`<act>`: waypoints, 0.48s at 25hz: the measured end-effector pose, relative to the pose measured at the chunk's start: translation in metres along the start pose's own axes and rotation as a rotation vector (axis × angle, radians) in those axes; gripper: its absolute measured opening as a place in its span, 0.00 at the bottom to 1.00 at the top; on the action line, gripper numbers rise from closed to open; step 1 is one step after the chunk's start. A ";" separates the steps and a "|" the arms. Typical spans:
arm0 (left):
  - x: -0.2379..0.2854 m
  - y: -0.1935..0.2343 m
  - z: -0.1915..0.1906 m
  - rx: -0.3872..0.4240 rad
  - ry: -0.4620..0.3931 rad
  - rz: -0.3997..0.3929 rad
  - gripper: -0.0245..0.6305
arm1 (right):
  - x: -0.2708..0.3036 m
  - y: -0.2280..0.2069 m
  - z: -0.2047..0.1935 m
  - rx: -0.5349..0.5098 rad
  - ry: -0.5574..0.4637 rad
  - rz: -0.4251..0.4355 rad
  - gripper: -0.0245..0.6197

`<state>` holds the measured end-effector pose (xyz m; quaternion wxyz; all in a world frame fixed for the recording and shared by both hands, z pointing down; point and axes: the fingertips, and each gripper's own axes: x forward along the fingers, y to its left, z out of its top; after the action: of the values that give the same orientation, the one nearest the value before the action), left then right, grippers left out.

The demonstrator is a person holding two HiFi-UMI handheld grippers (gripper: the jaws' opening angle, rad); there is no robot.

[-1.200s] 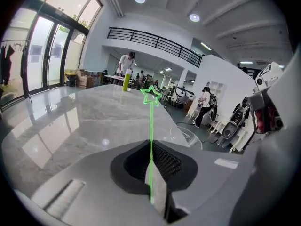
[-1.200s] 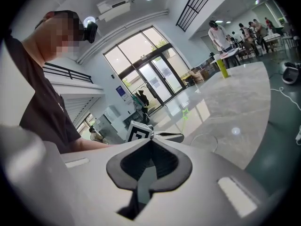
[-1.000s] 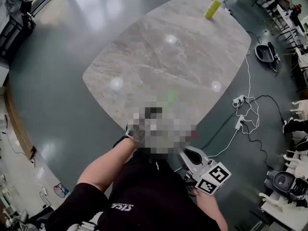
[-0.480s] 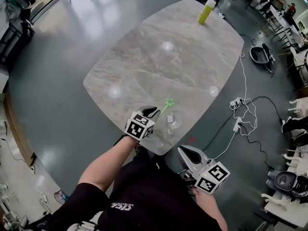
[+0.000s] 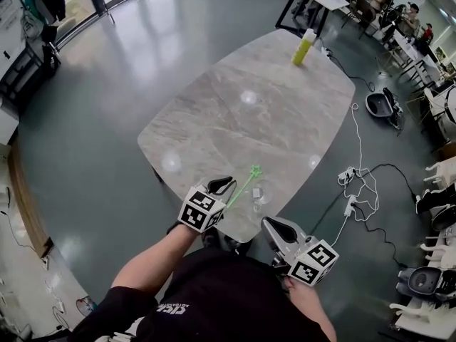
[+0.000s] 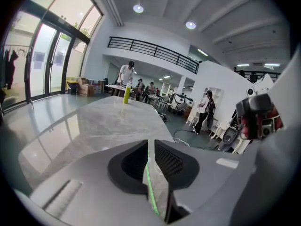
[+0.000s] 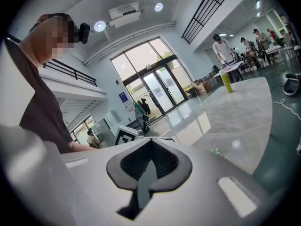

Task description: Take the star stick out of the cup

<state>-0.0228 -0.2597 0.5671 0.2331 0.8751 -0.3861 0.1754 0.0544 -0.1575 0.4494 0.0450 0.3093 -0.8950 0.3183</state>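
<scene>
On the near edge of the marble table (image 5: 235, 112) stands a clear cup (image 5: 261, 193). The green star stick (image 5: 254, 170) slants up just left of the cup, outside it. Its lower shaft is in my left gripper (image 5: 226, 184). In the left gripper view the thin green shaft (image 6: 149, 182) runs through the narrow gap of the left gripper (image 6: 150, 147), whose jaws are closing on it. My right gripper (image 5: 269, 225) hangs below the table edge, off the table. In its own view the right gripper (image 7: 150, 142) has its pads together and holds nothing.
A yellow-green bottle (image 5: 304, 48) stands at the table's far end. White cables and a power strip (image 5: 353, 184) lie on the floor to the right. Chairs and gear stand further right. Several people are at a distant table.
The head view has swung, so the table sits further right and lower. The left gripper stays beside the cup with the stick in it. The right gripper has barely moved.
</scene>
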 end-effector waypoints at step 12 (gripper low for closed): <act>-0.087 -0.030 0.075 0.091 -0.175 0.043 0.06 | 0.030 0.022 0.034 -0.077 -0.062 0.107 0.06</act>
<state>-0.0461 -0.2308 0.4545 0.1548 0.8882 -0.4154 0.1205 0.0215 -0.1798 0.4189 0.0120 0.2688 -0.9227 0.2760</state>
